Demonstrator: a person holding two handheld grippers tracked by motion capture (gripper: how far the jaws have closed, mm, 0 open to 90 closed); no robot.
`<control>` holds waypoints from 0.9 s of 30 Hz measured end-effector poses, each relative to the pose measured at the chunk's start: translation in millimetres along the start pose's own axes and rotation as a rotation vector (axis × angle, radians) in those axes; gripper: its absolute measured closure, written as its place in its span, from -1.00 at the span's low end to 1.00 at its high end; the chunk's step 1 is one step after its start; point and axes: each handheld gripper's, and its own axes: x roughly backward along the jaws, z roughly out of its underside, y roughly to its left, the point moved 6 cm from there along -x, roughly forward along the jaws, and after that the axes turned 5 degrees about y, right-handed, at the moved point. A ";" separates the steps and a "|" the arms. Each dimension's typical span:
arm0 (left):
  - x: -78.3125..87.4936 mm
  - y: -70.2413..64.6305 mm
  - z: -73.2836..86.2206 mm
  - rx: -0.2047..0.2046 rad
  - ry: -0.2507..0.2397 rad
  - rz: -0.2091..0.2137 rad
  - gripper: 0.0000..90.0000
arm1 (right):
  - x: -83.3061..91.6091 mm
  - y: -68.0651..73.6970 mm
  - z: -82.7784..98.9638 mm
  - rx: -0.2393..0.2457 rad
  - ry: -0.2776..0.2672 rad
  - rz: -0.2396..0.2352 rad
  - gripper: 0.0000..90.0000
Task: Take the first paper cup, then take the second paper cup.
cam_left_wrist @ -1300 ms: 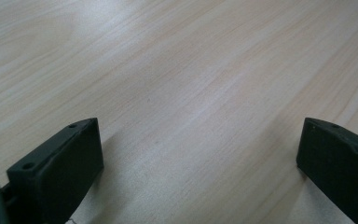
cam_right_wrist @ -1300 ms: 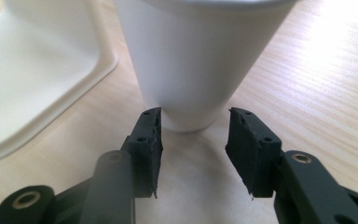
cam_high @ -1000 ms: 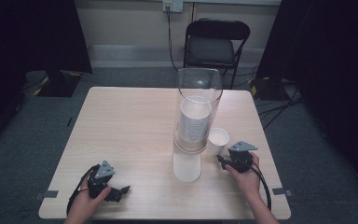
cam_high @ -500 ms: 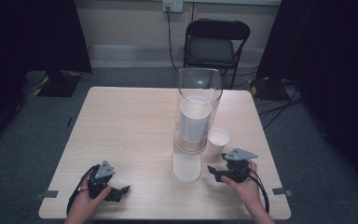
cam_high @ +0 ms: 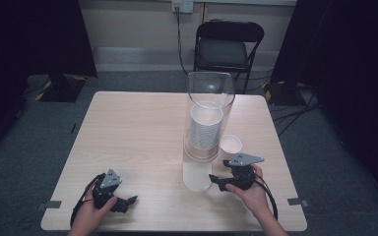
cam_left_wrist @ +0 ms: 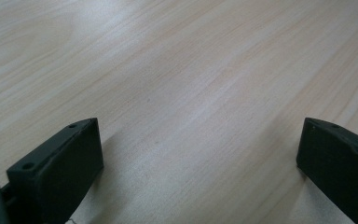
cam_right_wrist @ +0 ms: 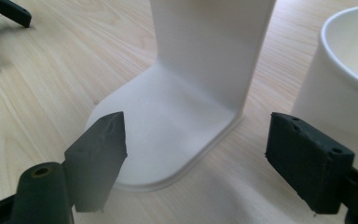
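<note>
A clear tube (cam_high: 210, 88) holding a stack of white cups (cam_high: 205, 127) stands on a white stand whose base plate (cam_high: 196, 178) reaches toward the table's front. One loose white cup (cam_high: 230, 144) stands upright just right of the tube. My right gripper (cam_high: 215, 180) lies low by the base plate, pointing left at it. Its jaws have just been opening and are open with nothing gripped. In the right gripper view (cam_right_wrist: 196, 140) the base plate (cam_right_wrist: 163, 126) lies ahead and the loose cup (cam_right_wrist: 349, 79) is at the right. My left gripper (cam_high: 128, 201) rests open at the front left over bare wood (cam_left_wrist: 198, 149).
The light wooden table (cam_high: 128, 137) is bare on its left half. A black chair (cam_high: 229, 49) stands behind the far edge. Cables trail from both grippers toward the table's front edge.
My right gripper has drawn back from beside the loose cup toward the front and swung left to the base plate, its jaws wider. The cup stays standing. The left gripper has not moved.
</note>
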 end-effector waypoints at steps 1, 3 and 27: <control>0.0 0.0 0.0 0.000 0.000 0.000 -1.00 | -0.8 0.4 -1.2 0.006 -0.003 -0.005 -0.57; 0.0 0.0 0.0 0.000 0.000 0.000 -1.00 | -1.6 2.6 -6.3 0.002 -0.015 -0.014 -0.57; 0.1 0.1 0.0 -0.001 0.001 0.000 -1.00 | -12.8 23.6 -28.6 0.031 -0.043 -0.063 -0.58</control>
